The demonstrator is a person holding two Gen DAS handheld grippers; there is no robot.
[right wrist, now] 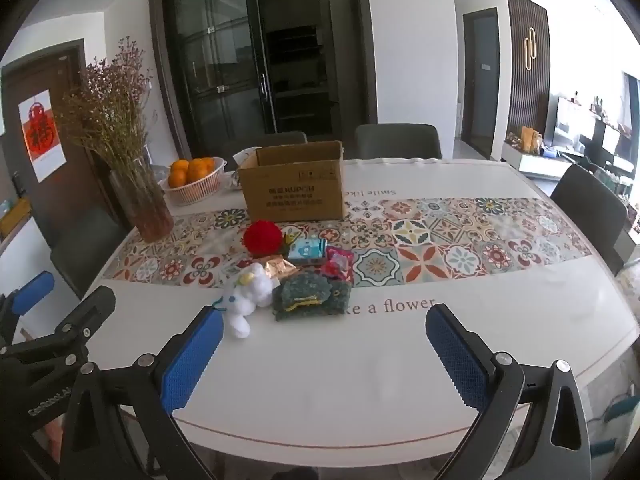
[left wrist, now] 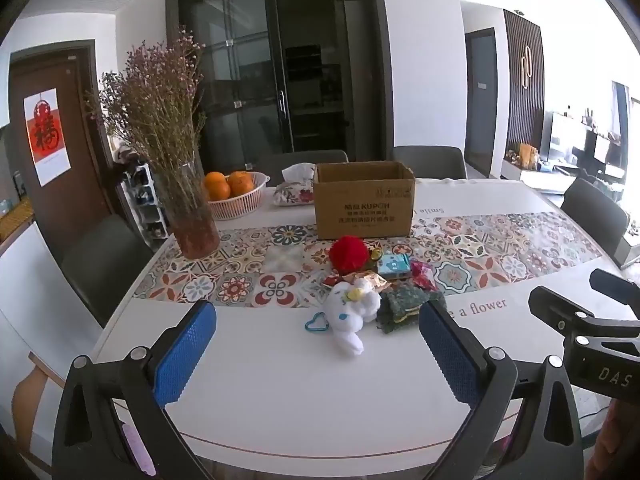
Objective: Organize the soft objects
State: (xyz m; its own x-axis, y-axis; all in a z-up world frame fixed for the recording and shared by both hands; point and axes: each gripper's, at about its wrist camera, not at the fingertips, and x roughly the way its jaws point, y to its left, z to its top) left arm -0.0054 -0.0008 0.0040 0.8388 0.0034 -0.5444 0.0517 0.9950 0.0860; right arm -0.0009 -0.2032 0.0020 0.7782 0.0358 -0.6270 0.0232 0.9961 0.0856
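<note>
Above the near edge of a white table (left wrist: 280,400), two hand-held grippers hover side by side, angled downward. Left gripper (left wrist: 318,344) has its blue pads spread wide apart with nothing between them; right gripper (right wrist: 324,350) is likewise spread wide and empty. Both seem poised to choose a first item. Just beyond them lies a loose heap of small things: a white plush toy (left wrist: 354,312) with a blue heart clip (left wrist: 316,322), a dark green knitted cloth (right wrist: 312,296), a red pompom (left wrist: 348,254), a teal tissue pack (right wrist: 308,250) and some foil packets (right wrist: 280,268). Behind the heap an open cardboard box (left wrist: 364,204) stands upright, probably the container meant to receive them. Further left stand a vase of dried flowers (left wrist: 192,216) and a basket of oranges (left wrist: 236,196).
</note>
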